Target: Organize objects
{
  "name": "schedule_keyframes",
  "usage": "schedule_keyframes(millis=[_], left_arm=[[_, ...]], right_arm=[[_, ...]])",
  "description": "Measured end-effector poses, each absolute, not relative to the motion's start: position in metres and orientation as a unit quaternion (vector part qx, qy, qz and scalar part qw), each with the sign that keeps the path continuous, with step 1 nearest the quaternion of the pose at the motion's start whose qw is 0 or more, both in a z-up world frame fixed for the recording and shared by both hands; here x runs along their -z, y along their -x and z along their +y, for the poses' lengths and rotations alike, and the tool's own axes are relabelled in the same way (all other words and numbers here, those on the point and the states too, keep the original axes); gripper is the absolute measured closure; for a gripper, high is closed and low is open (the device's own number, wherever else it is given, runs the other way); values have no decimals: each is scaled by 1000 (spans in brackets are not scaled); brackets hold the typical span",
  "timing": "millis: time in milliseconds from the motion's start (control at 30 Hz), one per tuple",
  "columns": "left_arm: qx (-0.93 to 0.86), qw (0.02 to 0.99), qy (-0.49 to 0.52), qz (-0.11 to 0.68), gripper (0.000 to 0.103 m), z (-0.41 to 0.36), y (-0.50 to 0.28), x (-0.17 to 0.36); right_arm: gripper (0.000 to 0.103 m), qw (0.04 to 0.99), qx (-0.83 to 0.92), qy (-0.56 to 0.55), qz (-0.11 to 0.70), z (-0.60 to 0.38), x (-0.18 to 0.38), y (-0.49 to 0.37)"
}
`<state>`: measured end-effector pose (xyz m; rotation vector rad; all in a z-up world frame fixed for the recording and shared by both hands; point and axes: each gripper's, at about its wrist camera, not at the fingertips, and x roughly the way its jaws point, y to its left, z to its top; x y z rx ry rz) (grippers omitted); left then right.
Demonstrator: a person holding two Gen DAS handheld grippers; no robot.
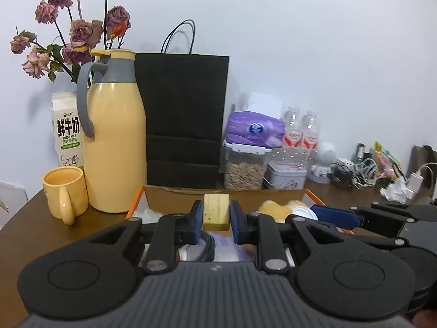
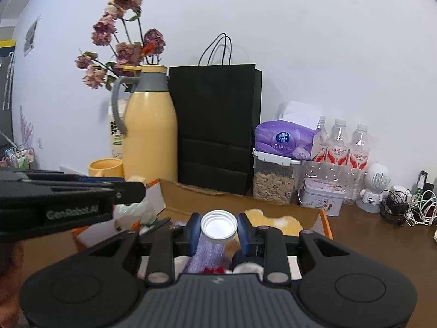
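Fingers of left gripper (image 1: 216, 216) pinched a yellow block (image 1: 215, 212), held above the cardboard box (image 2: 289, 210). Right gripper (image 2: 218, 229) fingers clamped a white cap (image 2: 218, 225), open side up, also over the box. Inside the box: purple fabric (image 2: 202, 254) and a yellow soft lump (image 2: 275, 220). Left of the box on the bench (image 1: 41, 229) stood a yellow mug (image 1: 64, 191) and yellow thermos (image 1: 116, 142). Behind the box stood a black paper bag (image 1: 183, 117); right of it a seed jar (image 1: 244, 173) under a purple tissue pack (image 1: 254, 129).

A plain white wall (image 1: 300, 41) rises behind a dark brown wooden table (image 1: 32, 232), evenly lit, with soft shadows.
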<state>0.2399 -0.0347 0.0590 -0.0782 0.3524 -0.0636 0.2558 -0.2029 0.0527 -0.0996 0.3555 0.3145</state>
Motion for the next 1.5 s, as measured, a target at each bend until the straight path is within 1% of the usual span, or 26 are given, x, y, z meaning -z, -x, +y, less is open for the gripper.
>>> schedule_keyframes(millis=[200,367,433,467,500,533,567,600,633,700,767,800,833,1233,1500], left_arm=[[32,978,48,202,82,-28,-273,-43],[30,976,35,211,81,-29,-279,-32],[22,978,28,206,71,-29,-277,-31],[17,978,28,205,54,-28,-277,-31],[11,979,29,202,34,-27,-276,-32],[7,980,28,196,26,-25,-274,-34],[4,982,24,188,16,-25,-271,-34],[1,983,18,183,6,-25,-269,-36],[-3,983,13,181,0,-26,-267,-36],[-10,984,5,177,0,-26,-265,-37],[-10,983,7,181,0,-24,-265,-38],[-10,983,10,183,0,-23,-265,-38],[-11,983,11,183,0,-22,-265,-39],[-4,983,9,181,0,-21,-248,-46],[14,985,20,170,0,-17,-211,-60]], right_arm=[[76,973,-134,25,188,-207,-38,-287],[75,968,-130,15,215,-217,-22,-297],[75,967,-128,15,220,-219,-18,-297],[75,966,-127,14,224,-221,-16,-297],[74,965,-127,12,228,-223,-15,-297],[67,964,-129,11,234,-225,-14,-297],[61,963,-130,10,237,-227,-13,-296],[44,963,-128,11,238,-228,-12,-295],[26,963,-126,12,237,-229,-12,-294],[14,965,-120,14,231,-231,-14,-291],[12,967,-115,14,229,-233,-17,-289],[5,967,-112,13,230,-234,-17,-289],[0,967,-108,12,231,-235,-17,-289],[0,969,-100,12,227,-242,-20,-279],[0,971,-107,12,212,-246,-36,-246]])
